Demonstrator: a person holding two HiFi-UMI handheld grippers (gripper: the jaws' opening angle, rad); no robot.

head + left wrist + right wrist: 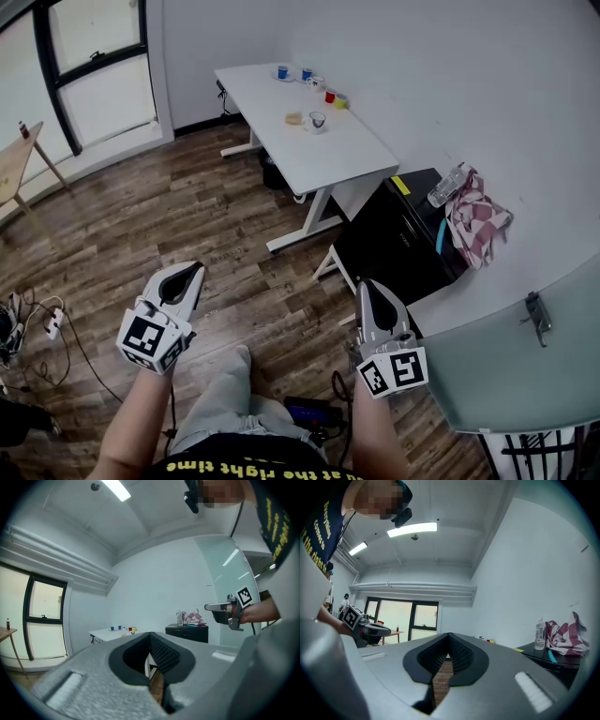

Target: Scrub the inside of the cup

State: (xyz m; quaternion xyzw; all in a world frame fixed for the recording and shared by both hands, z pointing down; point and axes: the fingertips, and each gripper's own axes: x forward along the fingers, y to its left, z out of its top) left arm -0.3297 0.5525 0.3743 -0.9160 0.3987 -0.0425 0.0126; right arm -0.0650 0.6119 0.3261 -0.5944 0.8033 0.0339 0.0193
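A white cup [318, 120] stands on the far white table [347, 155], with a tan sponge-like piece [294, 118] beside it. Several small blue, red and yellow cups [307, 75] sit nearer the table's back end. Both grippers hang over the wooden floor, well short of the table. My left gripper [194, 269] is shut and empty, its dark pads meeting in the left gripper view [150, 635]. My right gripper [366, 284] is likewise shut with nothing in it [449, 635]. In the left gripper view the table [105, 633] is small and distant.
A black cabinet [398, 239] stands right of the table and carries a clear bottle [446, 186] and a checked cloth [476, 220]. A frosted glass panel [506, 347] with a metal handle [536, 314] is at my right. A wooden side table [14, 159] and floor cables [47, 323] lie left.
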